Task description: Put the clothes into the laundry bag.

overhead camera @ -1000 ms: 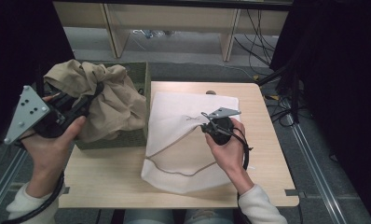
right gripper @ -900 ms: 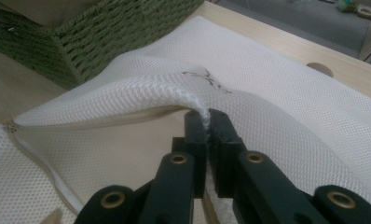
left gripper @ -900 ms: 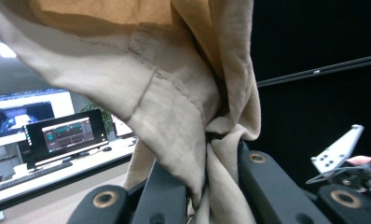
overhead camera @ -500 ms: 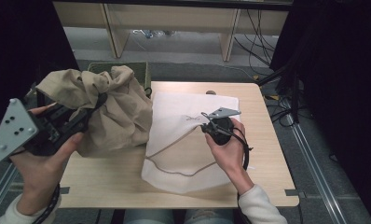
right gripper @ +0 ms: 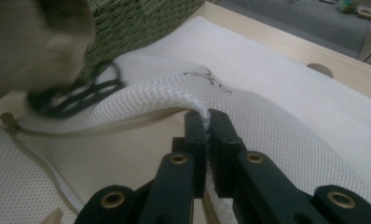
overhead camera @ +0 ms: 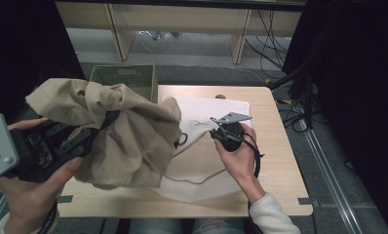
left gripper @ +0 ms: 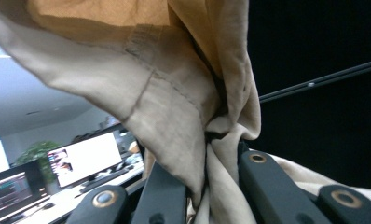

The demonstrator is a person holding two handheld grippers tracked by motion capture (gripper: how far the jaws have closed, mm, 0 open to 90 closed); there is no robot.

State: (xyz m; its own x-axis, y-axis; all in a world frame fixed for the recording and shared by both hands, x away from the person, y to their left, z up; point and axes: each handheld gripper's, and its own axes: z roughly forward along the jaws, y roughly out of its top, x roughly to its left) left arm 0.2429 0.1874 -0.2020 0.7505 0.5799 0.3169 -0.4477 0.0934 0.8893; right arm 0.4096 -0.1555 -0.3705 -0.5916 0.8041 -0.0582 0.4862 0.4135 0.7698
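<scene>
Tan cloth (overhead camera: 133, 141) sits clamped in left tool (left gripper: 207, 154); right tool (right gripper: 206, 122) pinches white mesh bag (overhead camera: 202, 165) (probably its opening's edge).

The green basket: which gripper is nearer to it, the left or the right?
Left. The left gripper, holding the tan cloth, hangs just in front of the green basket; the right gripper is farther right, over the table.

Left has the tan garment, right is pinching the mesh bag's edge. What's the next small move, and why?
Probably lift the right gripper slightly: its jaws pinch the white mesh bag at its opening, which lies nearly flat, while the left gripper holds the tan garment bunched just above it.
</scene>
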